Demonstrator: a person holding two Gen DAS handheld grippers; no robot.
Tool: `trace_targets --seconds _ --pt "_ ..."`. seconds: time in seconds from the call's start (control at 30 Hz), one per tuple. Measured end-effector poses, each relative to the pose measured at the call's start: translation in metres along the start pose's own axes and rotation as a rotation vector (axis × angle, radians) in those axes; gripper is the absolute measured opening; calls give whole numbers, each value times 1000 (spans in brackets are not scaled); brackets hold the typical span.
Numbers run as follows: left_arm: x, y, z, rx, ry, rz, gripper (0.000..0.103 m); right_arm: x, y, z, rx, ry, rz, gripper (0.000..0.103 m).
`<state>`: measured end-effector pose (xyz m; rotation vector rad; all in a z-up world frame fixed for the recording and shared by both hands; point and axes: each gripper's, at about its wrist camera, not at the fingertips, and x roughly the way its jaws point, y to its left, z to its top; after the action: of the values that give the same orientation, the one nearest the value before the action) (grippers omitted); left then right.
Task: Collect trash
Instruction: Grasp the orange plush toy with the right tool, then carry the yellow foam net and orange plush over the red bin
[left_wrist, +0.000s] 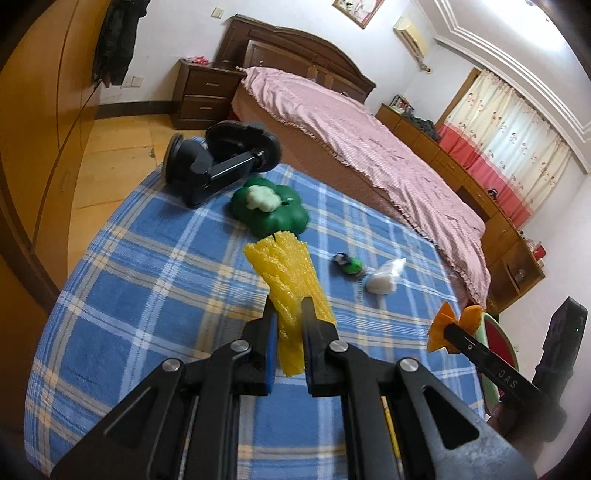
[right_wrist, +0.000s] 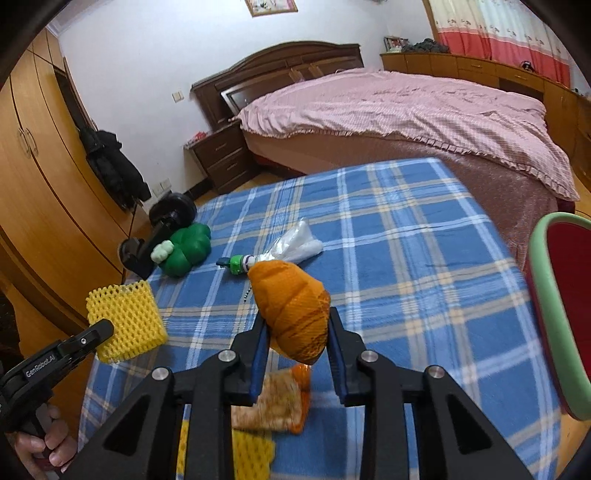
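Two grippers pinch trash: left gripper (left_wrist: 288, 306) squeezes the yellow foam net sleeve (left_wrist: 291, 280) (light, springy), right gripper (right_wrist: 295, 325) clamps the soft orange mesh bundle (right_wrist: 295, 306) mid-body.

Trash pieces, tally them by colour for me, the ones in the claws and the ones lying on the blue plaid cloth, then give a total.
Yellow: 1, foam net in the left claw
Orange: 1, mesh bundle in the right claw
Green: 1, small capped piece on the plaid cloth
White or clear: 1, plastic bag
Total: 4
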<state>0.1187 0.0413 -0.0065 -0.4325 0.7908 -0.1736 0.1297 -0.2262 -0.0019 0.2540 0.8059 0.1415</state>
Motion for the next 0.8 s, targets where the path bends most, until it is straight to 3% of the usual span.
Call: trace_targets --seconds 0.4,0.8 --pt "-30 -40 -3 70 -36 -76 11 -59 -21 -11 70 -92 -2 32" --pt "-48 -68 -10 118 -48 -128 11 -91 -45 -21 140 -142 -18 32"
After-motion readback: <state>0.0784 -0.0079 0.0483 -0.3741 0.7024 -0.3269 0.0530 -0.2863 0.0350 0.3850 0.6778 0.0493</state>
